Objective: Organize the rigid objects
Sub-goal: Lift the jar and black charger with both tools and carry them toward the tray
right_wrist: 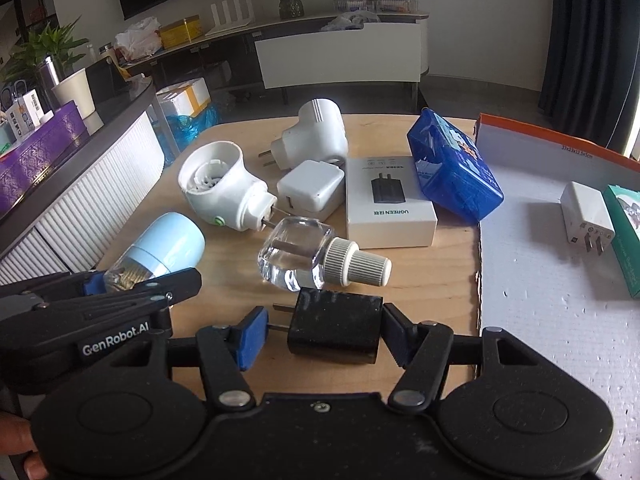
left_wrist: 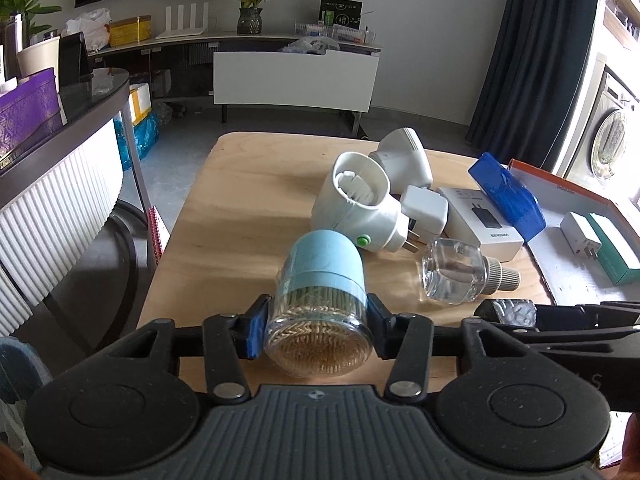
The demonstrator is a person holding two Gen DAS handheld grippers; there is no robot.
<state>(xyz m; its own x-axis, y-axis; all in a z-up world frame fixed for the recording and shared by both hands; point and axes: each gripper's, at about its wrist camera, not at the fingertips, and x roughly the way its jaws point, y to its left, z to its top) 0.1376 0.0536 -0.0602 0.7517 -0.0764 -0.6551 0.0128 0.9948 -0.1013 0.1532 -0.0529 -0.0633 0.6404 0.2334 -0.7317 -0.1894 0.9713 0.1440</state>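
Observation:
A clear toothpick jar with a pale blue cap (left_wrist: 320,300) lies on its side on the wooden table (left_wrist: 248,200), and my left gripper (left_wrist: 316,320) is shut on its clear end, a blue pad on each side. The same jar (right_wrist: 160,248) shows at the left of the right wrist view. My right gripper (right_wrist: 324,334) is shut on a black plug charger (right_wrist: 336,328): the prongs meet the left pad and the right pad presses the body. Just beyond lies a clear liquid refill bottle (right_wrist: 296,256) with a ribbed grey cap.
Two white plug-in heaters (right_wrist: 224,188) (right_wrist: 316,136), a white charger (right_wrist: 312,188), a white charger box (right_wrist: 388,204) and a blue pack (right_wrist: 452,168) crowd the table's middle. At the right an orange-rimmed tray (right_wrist: 540,280) holds a white charger (right_wrist: 586,216) and a teal box (right_wrist: 624,236). A counter (right_wrist: 80,184) stands left.

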